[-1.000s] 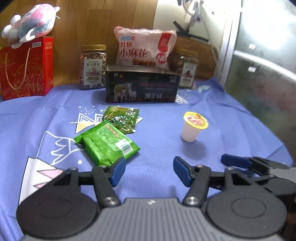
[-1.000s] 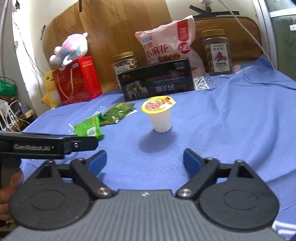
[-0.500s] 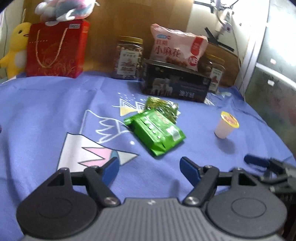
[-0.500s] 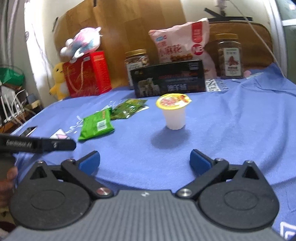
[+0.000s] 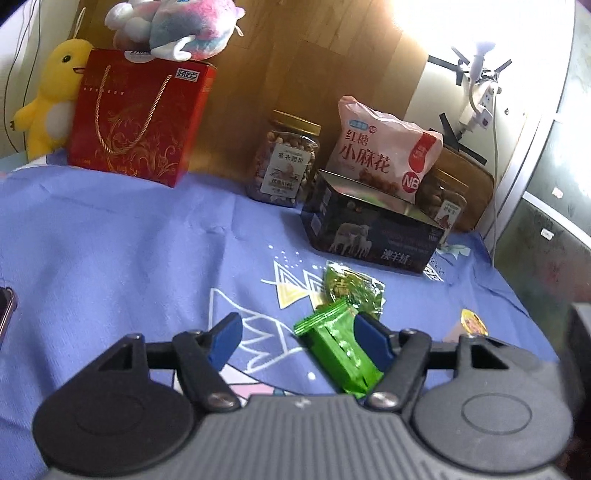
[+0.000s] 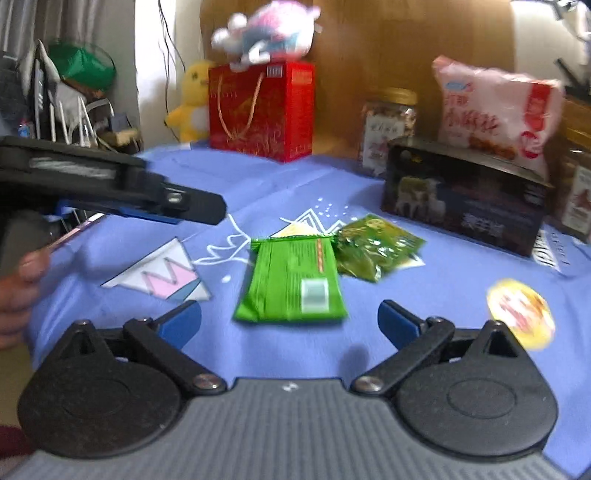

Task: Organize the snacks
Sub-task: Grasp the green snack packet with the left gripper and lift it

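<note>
Glossy crinkled green foil wrapper (image 6: pixel 291 278), lying on matt blue-violet printed cloth (image 5: pixel 122 236). Just behind the wrapper, a shinier, darker green plastic sachet (image 6: pixel 376 249). Further behind, a smooth black carton (image 5: pixel 373 232) with slight sheen; left of that, a clear plastic jar (image 5: pixel 284 162) with gold metallic lid. Glossy red cardboard gift box (image 5: pixel 136 118) with gold cord; fuzzy plush toys (image 5: pixel 173 26) on top.

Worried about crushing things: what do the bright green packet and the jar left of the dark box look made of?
Bright green packet: thin glossy plastic film, judging by its sheen and crimped ends. Jar: clear, probably plastic or glass, nuts visible through it; gold lid looks metallic.
</note>
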